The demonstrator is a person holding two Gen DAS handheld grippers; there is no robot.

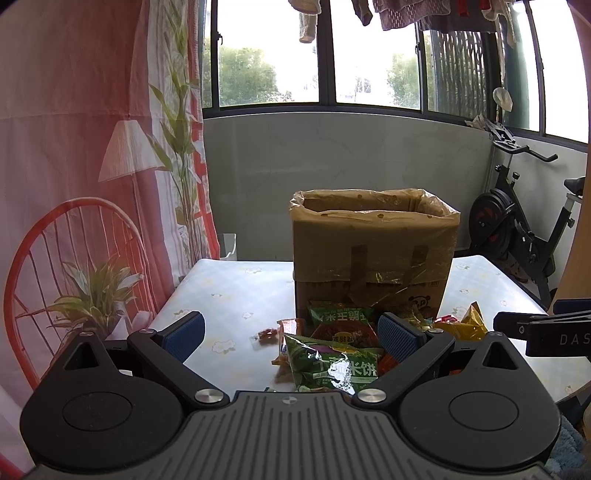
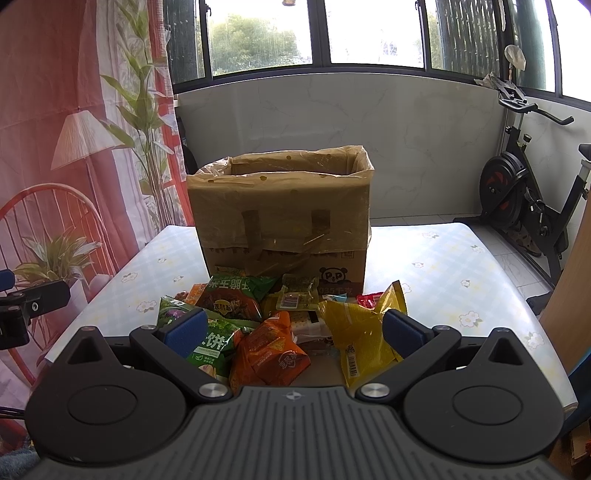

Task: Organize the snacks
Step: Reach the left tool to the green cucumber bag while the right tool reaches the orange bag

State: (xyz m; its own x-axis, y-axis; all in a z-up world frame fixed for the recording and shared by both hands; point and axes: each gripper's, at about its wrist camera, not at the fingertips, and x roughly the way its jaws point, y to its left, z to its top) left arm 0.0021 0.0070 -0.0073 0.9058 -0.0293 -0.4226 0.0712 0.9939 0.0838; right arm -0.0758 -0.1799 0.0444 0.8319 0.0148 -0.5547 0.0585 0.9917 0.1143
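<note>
Crinkly green rice-cracker packet (image 1: 332,365) lies between the open left tool (image 1: 291,332) (empty); slick foil may slip.

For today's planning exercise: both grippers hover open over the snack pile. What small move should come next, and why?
Probably lower the open right gripper onto the orange crinkly snack packet: it lies nearest, on top of the pile, between the jaws, and the plastic-lined cardboard box stands open just behind.

Premises: a home, enclosed balcony. Evidence: laundry (image 1: 399,14) hung above the windows (image 1: 373,55), an exercise bike (image 2: 532,192) in the corner, a printed curtain (image 1: 92,147), floral-clothed bench (image 2: 443,266).
</note>
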